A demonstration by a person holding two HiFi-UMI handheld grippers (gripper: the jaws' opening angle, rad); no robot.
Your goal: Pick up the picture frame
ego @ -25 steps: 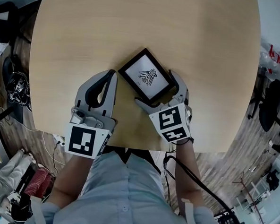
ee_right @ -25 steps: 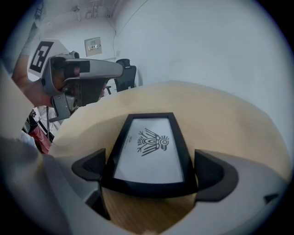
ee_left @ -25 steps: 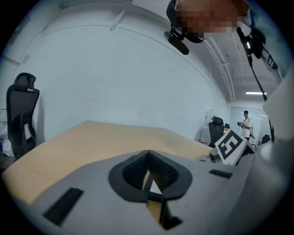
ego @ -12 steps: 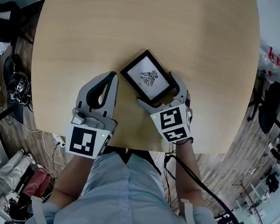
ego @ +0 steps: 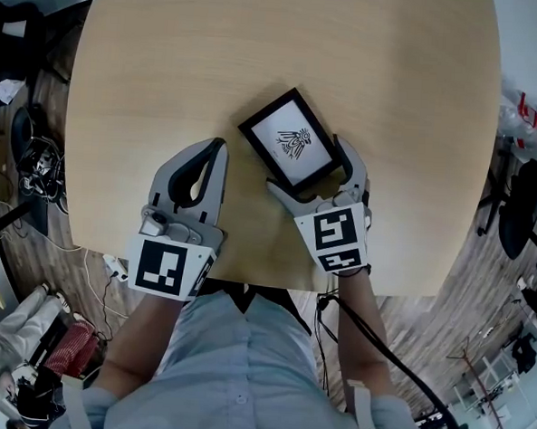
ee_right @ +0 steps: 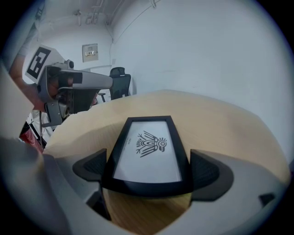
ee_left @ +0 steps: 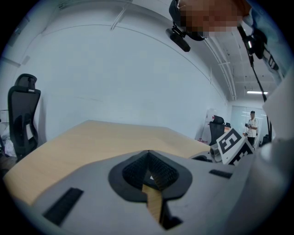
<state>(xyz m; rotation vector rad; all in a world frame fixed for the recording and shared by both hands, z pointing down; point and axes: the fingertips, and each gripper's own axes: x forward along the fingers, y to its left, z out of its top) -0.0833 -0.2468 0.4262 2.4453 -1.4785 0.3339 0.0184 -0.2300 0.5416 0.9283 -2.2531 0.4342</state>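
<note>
The picture frame point(ego: 293, 140) is black with a white print of a bird-like figure. My right gripper point(ego: 312, 171) is shut on it, one pad on each long side. In the right gripper view the picture frame point(ee_right: 149, 149) sits between the pads of the right gripper point(ee_right: 147, 170), its near edge raised a little off the wooden table point(ee_right: 220, 124). My left gripper point(ego: 218, 147) lies on the table point(ego: 261, 45) just left of the frame, shut and holding nothing. The left gripper point(ee_left: 149, 167) shows its jaws closed together in its own view.
The table's near edge runs just below both grippers, with the person's body behind it. Cables and bags point(ego: 27, 163) lie on the floor at the left. A black office chair point(ee_left: 23, 114) stands beyond the table; another chair point(ee_right: 118, 82) and a person point(ee_left: 251, 126) are farther off.
The right gripper has shifted slightly up and right in the head view, taking the picture frame with it. The left gripper has stayed put.
</note>
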